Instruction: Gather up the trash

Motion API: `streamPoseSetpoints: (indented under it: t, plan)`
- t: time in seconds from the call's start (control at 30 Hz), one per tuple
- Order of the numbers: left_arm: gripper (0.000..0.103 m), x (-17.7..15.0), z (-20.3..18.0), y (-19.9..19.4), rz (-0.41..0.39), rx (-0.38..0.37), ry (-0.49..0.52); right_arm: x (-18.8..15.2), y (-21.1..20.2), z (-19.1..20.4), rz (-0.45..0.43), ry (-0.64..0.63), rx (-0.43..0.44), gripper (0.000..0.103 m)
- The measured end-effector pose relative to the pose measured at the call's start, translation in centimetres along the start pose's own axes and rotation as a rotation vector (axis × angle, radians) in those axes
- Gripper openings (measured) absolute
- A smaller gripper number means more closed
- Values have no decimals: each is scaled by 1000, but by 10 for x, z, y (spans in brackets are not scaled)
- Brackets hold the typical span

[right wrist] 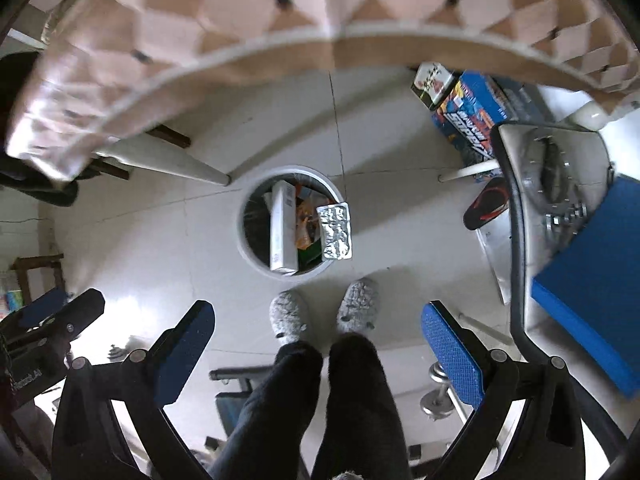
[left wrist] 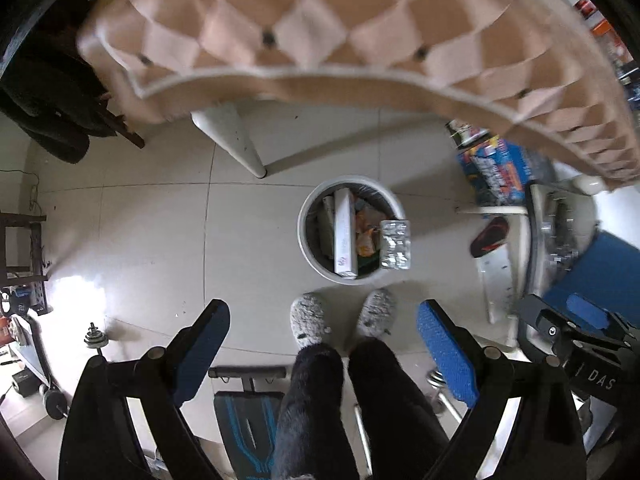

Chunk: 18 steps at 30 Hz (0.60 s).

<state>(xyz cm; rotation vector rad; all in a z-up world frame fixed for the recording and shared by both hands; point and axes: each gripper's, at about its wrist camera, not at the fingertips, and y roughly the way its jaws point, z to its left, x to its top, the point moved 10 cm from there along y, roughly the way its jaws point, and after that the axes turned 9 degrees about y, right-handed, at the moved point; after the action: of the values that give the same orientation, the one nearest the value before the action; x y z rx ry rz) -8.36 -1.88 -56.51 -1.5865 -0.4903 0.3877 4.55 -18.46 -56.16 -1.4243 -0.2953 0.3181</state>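
Observation:
A round white trash bin (left wrist: 310, 256) stands on the tiled floor; it also shows in the right wrist view (right wrist: 246, 248). It holds a long white box (left wrist: 345, 234) (right wrist: 283, 226), orange wrappers and other trash. A silver foil blister pack (left wrist: 395, 244) (right wrist: 335, 232) lies at the bin's right rim. My left gripper (left wrist: 320, 344) is open and empty, high above the floor. My right gripper (right wrist: 316, 344) is open and empty too, and it shows at the right edge of the left wrist view (left wrist: 560, 320). The left gripper shows at the left edge of the right wrist view (right wrist: 60, 312).
A table with a peach diamond-pattern cloth (left wrist: 320, 32) (right wrist: 280, 20) overhangs the bin, on white legs (left wrist: 232, 140). The person's grey slippers (left wrist: 308, 320) (right wrist: 288, 316) stand just before the bin. Colourful boxes (left wrist: 496, 168), a black-red slipper (right wrist: 486, 204), a blue chair (right wrist: 592, 280) and dumbbells (right wrist: 440, 392) lie right.

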Motion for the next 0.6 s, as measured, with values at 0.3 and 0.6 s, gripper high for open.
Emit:
streamPoseSetpoints:
  t: [0.3,0.6]
  plan:
    - [96,0,-18,-126,-71,-107,-5,-15,-145,20,-18,-39,108,103]
    - [96,-1,-33,-225,-162,-211,11,-27,-259,35,-53,-74,216,103]
